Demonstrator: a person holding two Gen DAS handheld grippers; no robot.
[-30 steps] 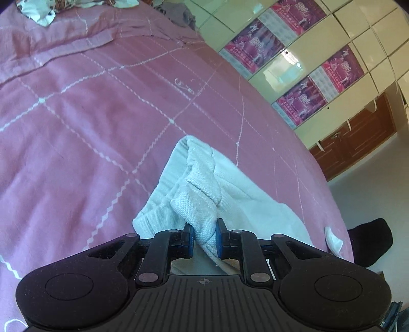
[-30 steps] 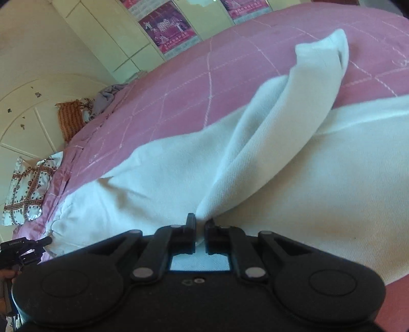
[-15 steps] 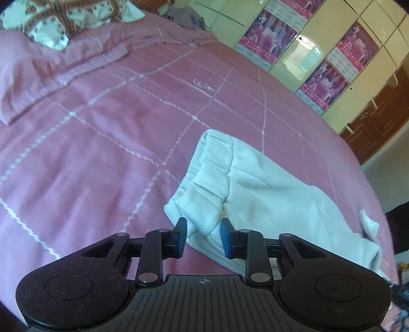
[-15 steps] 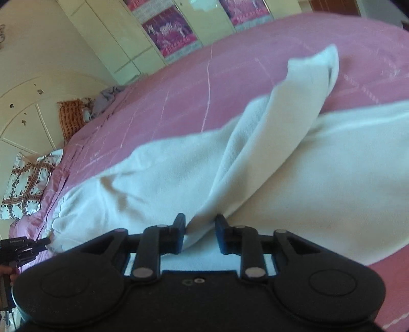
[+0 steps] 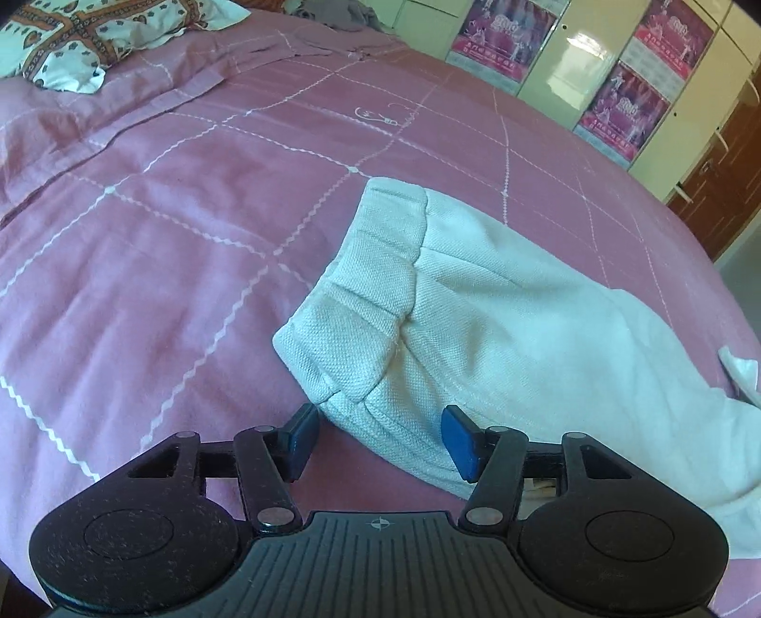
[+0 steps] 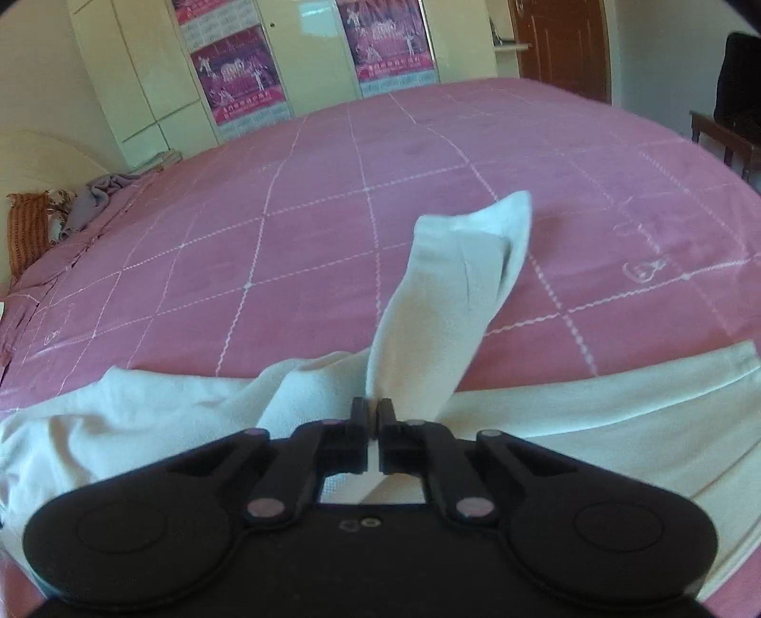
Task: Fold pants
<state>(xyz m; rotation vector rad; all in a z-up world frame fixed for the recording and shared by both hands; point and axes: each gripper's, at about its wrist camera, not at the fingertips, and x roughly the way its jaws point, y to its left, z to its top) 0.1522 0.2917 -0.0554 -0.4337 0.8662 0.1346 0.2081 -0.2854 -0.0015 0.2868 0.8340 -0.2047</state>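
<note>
White pants (image 5: 499, 328) lie on a pink quilted bed (image 5: 142, 247). In the left wrist view the bunched waistband end faces me. My left gripper (image 5: 378, 439) is open, its blue pads on either side of the waistband's near edge, holding nothing. In the right wrist view my right gripper (image 6: 373, 413) is shut on a fold of one pant leg (image 6: 452, 304), which rises from the jaws and hangs over toward the far side. The rest of the pants (image 6: 594, 418) lie flat beneath it.
Patterned pillows (image 5: 81, 33) and a grey cloth (image 5: 333, 9) lie at the head of the bed. Cream wardrobe doors with pink posters (image 6: 238, 76) stand beyond the bed. A brown door (image 6: 561, 43) and a dark chair (image 6: 737, 95) are at the right.
My left gripper let go of the waistband and opened wide; the waistband now lies on the bed. My right gripper opened briefly, then shut on the leg fold and lifted it.
</note>
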